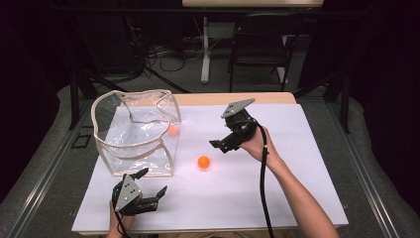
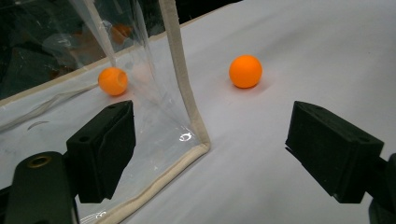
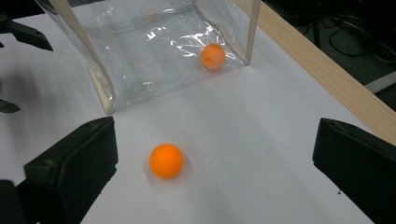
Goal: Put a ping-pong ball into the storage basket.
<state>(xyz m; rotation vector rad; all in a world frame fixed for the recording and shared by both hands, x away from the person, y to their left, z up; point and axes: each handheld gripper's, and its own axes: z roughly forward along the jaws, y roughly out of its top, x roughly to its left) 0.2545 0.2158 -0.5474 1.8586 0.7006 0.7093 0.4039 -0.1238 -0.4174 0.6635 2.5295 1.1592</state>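
A clear plastic bag (image 1: 133, 131) with a cream trim stands open on the left of the white sheet (image 1: 297, 163). One orange ball (image 1: 172, 130) lies inside it, at its far right corner. A second orange ball (image 1: 203, 161) rests on the sheet just right of the bag. My left gripper (image 1: 153, 181) is open at the bag's near right corner, its jaws straddling the trim edge (image 2: 184, 88), with the loose ball (image 2: 245, 71) ahead. My right gripper (image 1: 223, 136) hovers open, right of and beyond the loose ball (image 3: 166, 160), pointing towards the bag (image 3: 140, 56).
The wooden table edge (image 3: 322, 65) runs along the far side of the sheet. A dark chair (image 1: 260, 44) and a table leg (image 1: 204, 49) stand on the floor beyond. The sheet's right half (image 1: 307, 148) is bare.
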